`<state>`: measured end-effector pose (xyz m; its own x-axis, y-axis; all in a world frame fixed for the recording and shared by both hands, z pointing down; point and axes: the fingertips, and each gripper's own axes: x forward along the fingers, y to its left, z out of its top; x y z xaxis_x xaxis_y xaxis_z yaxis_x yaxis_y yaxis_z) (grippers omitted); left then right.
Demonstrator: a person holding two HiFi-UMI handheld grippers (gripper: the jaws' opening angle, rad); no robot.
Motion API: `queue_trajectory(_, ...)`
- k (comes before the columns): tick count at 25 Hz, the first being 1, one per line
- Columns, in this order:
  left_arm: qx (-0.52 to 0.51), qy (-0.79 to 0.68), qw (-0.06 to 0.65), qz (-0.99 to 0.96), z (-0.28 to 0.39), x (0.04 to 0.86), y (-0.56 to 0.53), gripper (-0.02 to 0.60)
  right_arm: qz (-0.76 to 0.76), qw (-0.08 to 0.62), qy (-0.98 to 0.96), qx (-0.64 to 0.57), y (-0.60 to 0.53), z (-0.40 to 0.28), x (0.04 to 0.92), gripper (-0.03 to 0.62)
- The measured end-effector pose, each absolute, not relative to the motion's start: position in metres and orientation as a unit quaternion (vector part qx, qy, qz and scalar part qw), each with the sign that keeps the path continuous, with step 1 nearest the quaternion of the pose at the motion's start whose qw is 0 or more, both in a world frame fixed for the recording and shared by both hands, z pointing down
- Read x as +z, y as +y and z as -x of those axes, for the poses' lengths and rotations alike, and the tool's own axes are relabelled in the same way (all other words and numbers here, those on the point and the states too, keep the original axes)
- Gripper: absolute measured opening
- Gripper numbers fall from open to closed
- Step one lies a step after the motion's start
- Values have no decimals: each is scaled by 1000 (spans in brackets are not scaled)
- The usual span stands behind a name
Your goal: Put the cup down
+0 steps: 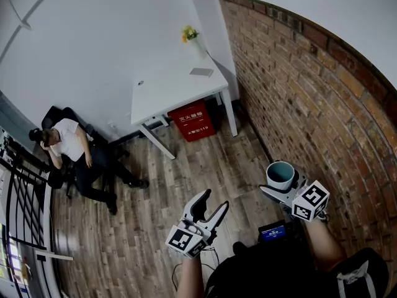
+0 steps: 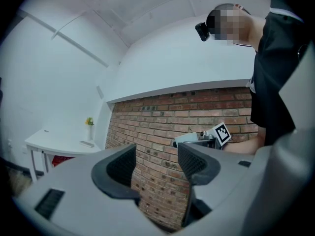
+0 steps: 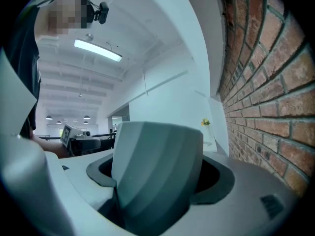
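A grey-teal cup [image 1: 280, 176] hangs upright in the air by the brick wall, well above the wooden floor, with my right gripper [image 1: 283, 186] shut on it. In the right gripper view the cup [image 3: 157, 171] fills the space between both dark pads. My left gripper [image 1: 214, 201] is lower and to the left, open, with nothing between its fingers. In the left gripper view the left gripper [image 2: 156, 156] shows only brick wall through the gap between its pads, and the cup [image 2: 186, 138] and right gripper show beyond them.
A white table [image 1: 173, 89] stands far ahead in the corner with a vase of yellow flowers [image 1: 191, 39] and a red box [image 1: 191, 121] under it. A person [image 1: 71, 148] sits at the left. The brick wall [image 1: 310, 85] runs along the right.
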<state>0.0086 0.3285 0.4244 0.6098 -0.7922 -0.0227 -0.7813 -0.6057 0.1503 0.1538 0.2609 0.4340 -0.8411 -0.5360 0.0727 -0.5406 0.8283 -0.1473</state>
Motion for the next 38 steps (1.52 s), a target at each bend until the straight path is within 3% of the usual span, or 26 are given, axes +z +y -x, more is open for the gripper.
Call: queue_trajectory(38,-41,-461,65,-884,-28,425,280,245,-289,9,-951,107,215,-192,447,414)
